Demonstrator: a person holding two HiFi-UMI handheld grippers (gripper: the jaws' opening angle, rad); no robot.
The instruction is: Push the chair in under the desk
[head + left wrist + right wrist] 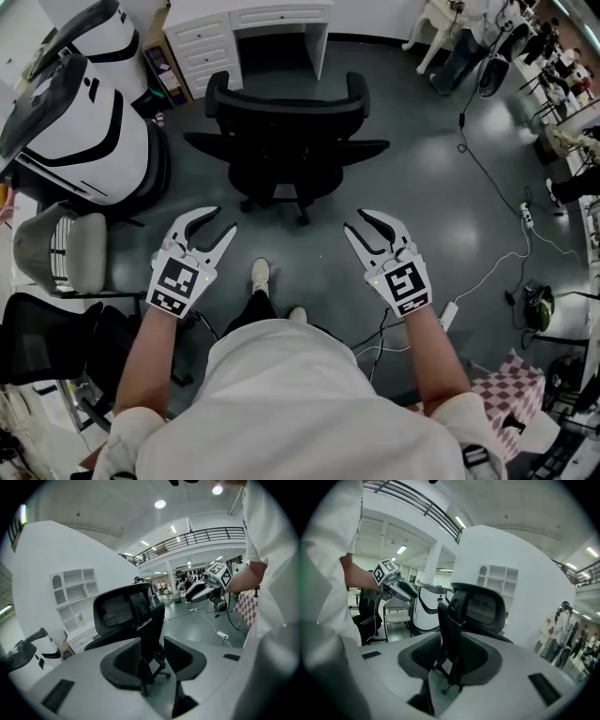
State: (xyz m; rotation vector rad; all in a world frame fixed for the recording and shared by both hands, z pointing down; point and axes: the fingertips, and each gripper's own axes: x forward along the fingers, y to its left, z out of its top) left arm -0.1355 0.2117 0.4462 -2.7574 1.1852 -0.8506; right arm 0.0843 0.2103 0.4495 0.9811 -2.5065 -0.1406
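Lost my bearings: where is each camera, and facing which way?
Head view: on the person's head, steeply down at black mesh office chair and white desk; left gripper, right gripper, forearms, feet.
Left gripper view: on it, facing chair's back; right gripper shows.
Right gripper view: on it, facing chair's back; left gripper shows.
All share the chair.

No readable text or numbers; only square coded markers on the left gripper (225, 217) and right gripper (353, 220).

Left gripper (152, 645) — lower centre of the frame, jaws apart, nothing clamped between them. Black chair (129, 613) — centre, its back toward the camera, beyond the jaws and untouched. White shelves (72, 590) — left. Right gripper (192, 592) — upper right, clear of the chair.
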